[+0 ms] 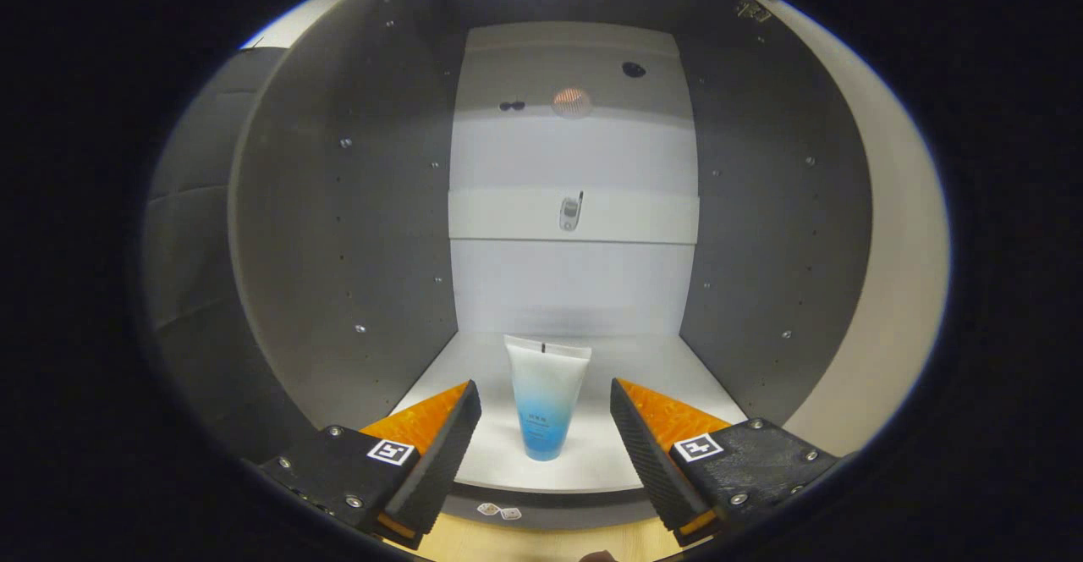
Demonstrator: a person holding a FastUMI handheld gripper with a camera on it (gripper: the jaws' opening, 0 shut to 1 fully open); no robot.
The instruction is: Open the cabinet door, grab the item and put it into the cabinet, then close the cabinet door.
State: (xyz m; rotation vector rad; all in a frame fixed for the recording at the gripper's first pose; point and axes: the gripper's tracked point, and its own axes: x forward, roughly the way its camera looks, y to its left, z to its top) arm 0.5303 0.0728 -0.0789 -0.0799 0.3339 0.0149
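1. The cabinet [338,232] stands open straight ahead of the claw [546,414], its dark grey side walls rising on either hand and its pale back panel [575,283] facing me beyond the fingers.
2. The white shelf floor [651,376] has a curved front edge that lies just under the fingertips, so the claw sits right at the mouth of the cabinet.
3. There is free shelf on both sides of the tube [546,397], and more behind it up to the back panel; a wide gap of air shows between each finger and the tube.
4. The claw is released: its two black fingers [444,452] with orange backs are spread wide, holding nothing and touching nothing that I can see.
5. The tube, white at the top and fading to blue at the bottom, stands upright on its cap on the shelf floor, between the fingertips and slightly beyond them.
6. Higher up on the back panel a white crossbar carries a small metal fitting [571,211]; above it sit a round reddish spot and a dark hole.
7. Below the shelf edge, a strip of light wooden floor [541,543] shows between the fingers.
8. A hinge [751,10] shows at the top of the right wall.
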